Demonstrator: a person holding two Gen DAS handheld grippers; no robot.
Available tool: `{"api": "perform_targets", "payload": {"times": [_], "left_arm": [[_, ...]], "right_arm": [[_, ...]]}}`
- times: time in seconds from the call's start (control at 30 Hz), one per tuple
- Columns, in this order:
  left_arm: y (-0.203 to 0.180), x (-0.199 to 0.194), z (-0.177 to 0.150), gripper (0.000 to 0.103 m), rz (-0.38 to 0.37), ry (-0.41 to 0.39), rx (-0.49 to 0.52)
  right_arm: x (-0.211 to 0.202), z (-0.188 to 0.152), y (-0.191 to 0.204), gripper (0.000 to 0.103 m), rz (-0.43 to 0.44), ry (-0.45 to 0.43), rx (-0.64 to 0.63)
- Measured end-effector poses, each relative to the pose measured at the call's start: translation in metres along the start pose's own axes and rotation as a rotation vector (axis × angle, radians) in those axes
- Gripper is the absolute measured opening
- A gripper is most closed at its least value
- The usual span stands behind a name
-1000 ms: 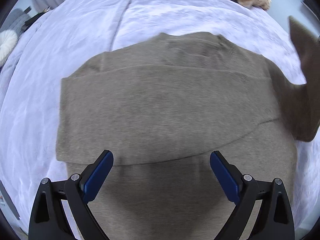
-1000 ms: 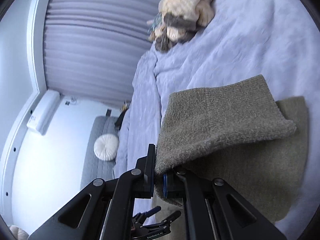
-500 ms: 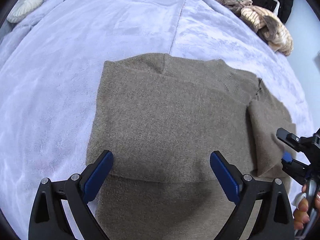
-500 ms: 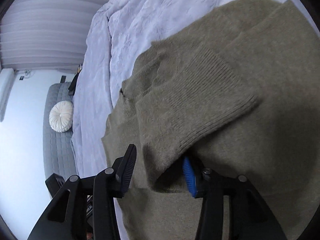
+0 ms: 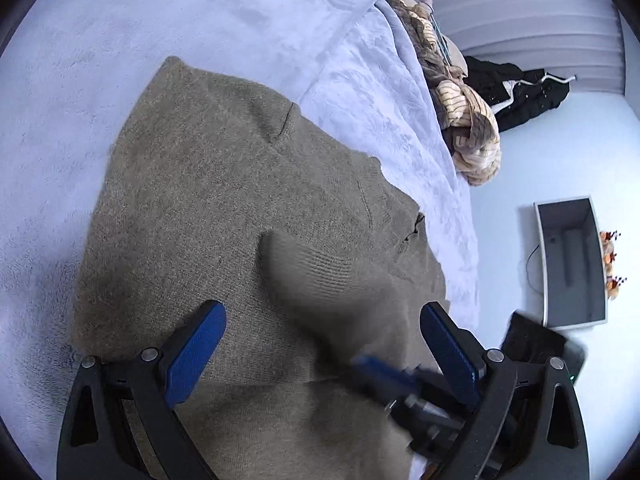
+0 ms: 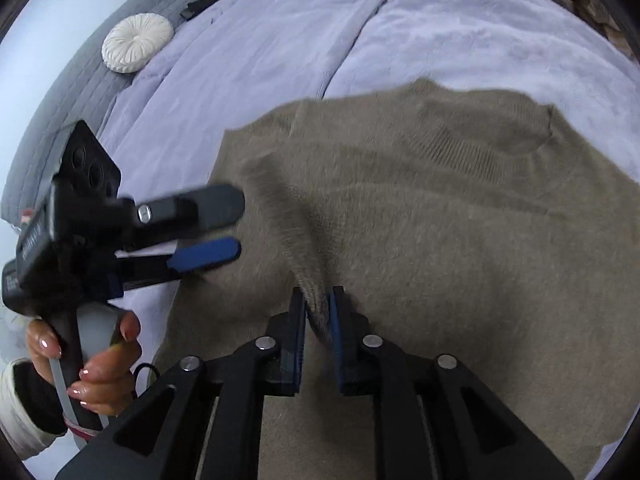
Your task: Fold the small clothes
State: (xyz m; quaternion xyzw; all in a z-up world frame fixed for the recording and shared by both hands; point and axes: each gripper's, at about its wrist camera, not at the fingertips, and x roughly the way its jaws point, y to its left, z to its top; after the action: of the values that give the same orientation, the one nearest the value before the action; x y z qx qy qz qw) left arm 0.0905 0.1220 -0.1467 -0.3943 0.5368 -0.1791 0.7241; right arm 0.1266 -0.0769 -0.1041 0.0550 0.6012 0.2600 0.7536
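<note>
Two grippers work over my olive-brown sweater (image 6: 460,216), spread flat on the lavender blanket (image 6: 280,40). My right gripper (image 6: 318,320) has its jaws closing on the ribbed sleeve cuff (image 5: 316,272), which sits between the pads. My left gripper (image 5: 320,340) hovers with jaws spread wide, empty, above the sweater's body.

Both views are fisheye, each riding on a gripper and looking forward and down along its fingers, close above the bed (image 5: 120,60). The left wrist view faces the bed's far edge and the floor at the frame's right. The right wrist view faces the headboard at upper left. Both share the brown sweater (image 5: 224,208) filling mid-frame, and each catches the other gripper.
</note>
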Motion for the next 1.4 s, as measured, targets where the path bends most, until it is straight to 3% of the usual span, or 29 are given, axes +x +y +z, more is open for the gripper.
{"api": "perform_targets", "payload": {"times": [0.1, 0.27, 0.4, 0.53, 0.6, 0.63, 0.67, 0.7, 0.73, 0.77, 0.87, 0.97, 1.07, 1.2, 1.27, 1.33, 1.37, 1.4], "left_arm": [[-0.006, 0.0, 0.0, 0.098, 0.014, 0.013, 0.019], [-0.013, 0.009, 0.002, 0.098, 0.063, 0.035, 0.054], [-0.029, 0.017, -0.003, 0.098, 0.154, 0.067, 0.158], [-0.046, 0.031, -0.009, 0.098, 0.246, 0.099, 0.253], [-0.05, 0.035, -0.01, 0.095, 0.285, 0.101, 0.277], [-0.05, 0.035, -0.01, 0.09, 0.307, 0.095, 0.275], [-0.049, 0.036, -0.01, 0.072, 0.331, 0.09, 0.271], [-0.047, 0.036, -0.009, 0.046, 0.352, 0.091, 0.266], [-0.042, 0.036, -0.007, 0.03, 0.367, 0.097, 0.257], [-0.038, 0.035, -0.006, 0.013, 0.351, 0.111, 0.245], [-0.038, 0.023, -0.007, 0.013, 0.313, 0.085, 0.254], [-0.042, 0.019, -0.015, 0.013, 0.347, 0.075, 0.313], [-0.033, 0.026, -0.02, 0.013, 0.4, 0.087, 0.329], [-0.033, 0.02, -0.023, 0.013, 0.434, 0.067, 0.363], [-0.035, 0.012, -0.023, 0.013, 0.489, 0.032, 0.376], [-0.034, 0.004, -0.023, 0.015, 0.498, 0.018, 0.375], [-0.034, -0.002, -0.024, 0.037, 0.488, 0.014, 0.365], [-0.034, -0.007, -0.024, 0.077, 0.474, 0.009, 0.356]], "right_arm": [[-0.003, -0.023, -0.015, 0.042, 0.035, 0.024, 0.081], [-0.041, -0.072, -0.072, 0.046, 0.097, -0.041, 0.371], [-0.077, -0.124, -0.135, 0.047, 0.126, -0.144, 0.682], [-0.098, -0.157, -0.183, 0.047, 0.085, -0.243, 0.876], [-0.1, -0.164, -0.199, 0.047, 0.104, -0.286, 0.944], [-0.103, -0.167, -0.207, 0.047, 0.117, -0.31, 0.97], [-0.105, -0.167, -0.213, 0.047, 0.124, -0.33, 0.986], [-0.104, -0.165, -0.217, 0.043, 0.135, -0.353, 0.997], [-0.106, -0.162, -0.222, 0.034, 0.133, -0.364, 0.998], [-0.106, -0.159, -0.224, 0.006, 0.115, -0.358, 0.988], [-0.115, -0.141, -0.215, 0.006, 0.067, -0.342, 0.89], [-0.124, -0.131, -0.209, 0.006, 0.016, -0.335, 0.794], [-0.115, -0.136, -0.215, 0.006, -0.05, -0.27, 0.756], [-0.11, -0.152, -0.225, 0.006, -0.025, -0.274, 0.786], [-0.113, -0.157, -0.226, 0.006, -0.013, -0.271, 0.801], [-0.119, -0.16, -0.225, 0.011, -0.003, -0.249, 0.793], [-0.125, -0.164, -0.224, 0.016, -0.014, -0.238, 0.779], [-0.128, -0.164, -0.219, 0.023, -0.025, -0.233, 0.757]]}}
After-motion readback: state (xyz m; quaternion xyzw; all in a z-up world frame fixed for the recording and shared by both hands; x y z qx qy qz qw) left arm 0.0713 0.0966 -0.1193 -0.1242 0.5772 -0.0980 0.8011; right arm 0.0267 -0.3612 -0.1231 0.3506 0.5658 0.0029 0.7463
